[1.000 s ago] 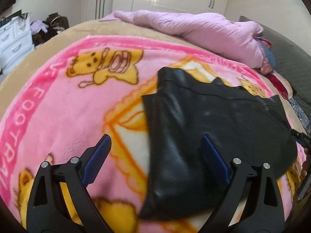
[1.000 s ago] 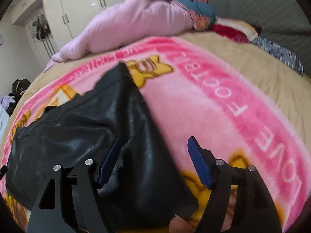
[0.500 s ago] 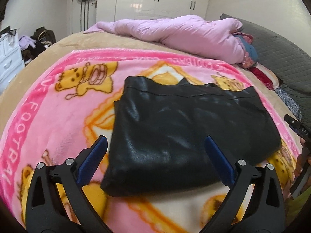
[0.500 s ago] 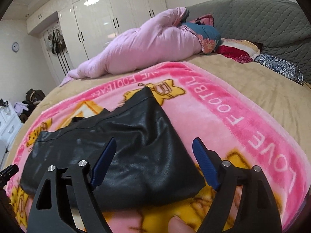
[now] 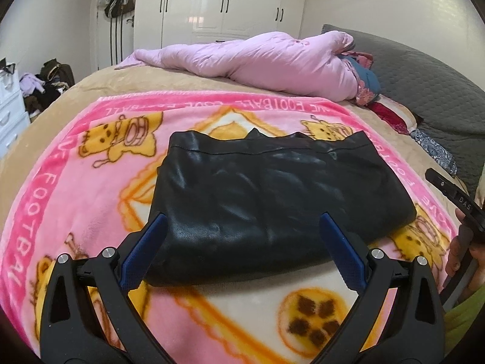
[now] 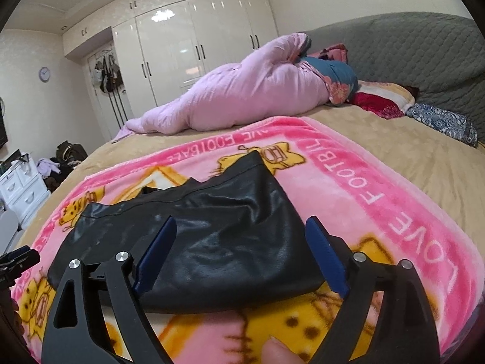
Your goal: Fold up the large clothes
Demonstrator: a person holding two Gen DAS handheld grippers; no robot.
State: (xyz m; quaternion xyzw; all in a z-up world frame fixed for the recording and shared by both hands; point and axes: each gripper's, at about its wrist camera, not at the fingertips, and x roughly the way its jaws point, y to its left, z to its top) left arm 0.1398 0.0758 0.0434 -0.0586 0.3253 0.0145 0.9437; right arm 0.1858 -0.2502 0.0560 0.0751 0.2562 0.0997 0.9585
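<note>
A black leather-like garment lies folded into a flat rectangle on a pink cartoon blanket; it also shows in the right wrist view. My left gripper is open and empty, held above and just short of the garment's near edge. My right gripper is open and empty, held above the garment's near right corner. The right gripper's body shows at the right edge of the left wrist view.
The blanket lies on a tan bed. A pink duvet and pillows lie at the far side by a grey headboard. White wardrobes stand behind; a white dresser and clutter stand at left.
Both grippers have pulled back and up from the garment, which now lies flat and folded. Both stayed open and empty.
</note>
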